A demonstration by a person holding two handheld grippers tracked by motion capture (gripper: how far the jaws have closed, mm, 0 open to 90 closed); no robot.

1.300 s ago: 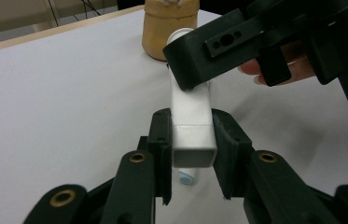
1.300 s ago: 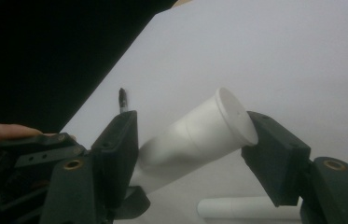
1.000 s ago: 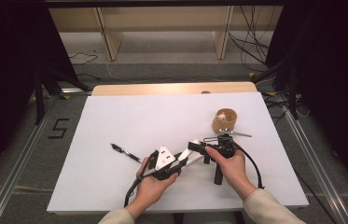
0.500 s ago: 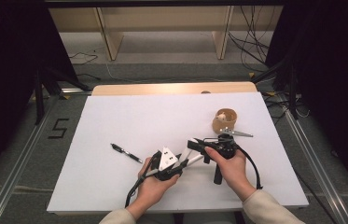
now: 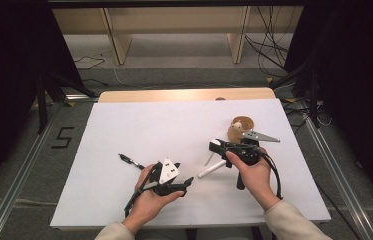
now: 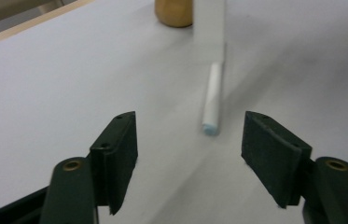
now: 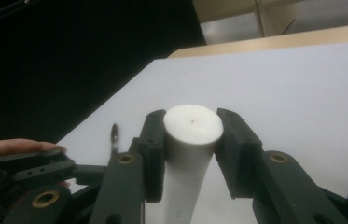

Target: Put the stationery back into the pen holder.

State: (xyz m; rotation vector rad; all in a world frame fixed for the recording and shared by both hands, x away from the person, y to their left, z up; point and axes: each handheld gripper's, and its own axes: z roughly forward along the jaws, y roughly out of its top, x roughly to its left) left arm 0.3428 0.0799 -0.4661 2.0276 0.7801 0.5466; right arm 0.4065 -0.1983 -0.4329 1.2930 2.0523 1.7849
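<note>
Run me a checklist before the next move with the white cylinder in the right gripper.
1. Right gripper clamped on the white cylinder: ok.
2. Left gripper let go, its jaws have just been opening with nothing between them: ok.
3. White stick resting on the table: cannot tell.
4. Black pen apart from both grippers: ok.
5. Wooden cup upright: ok.
</note>
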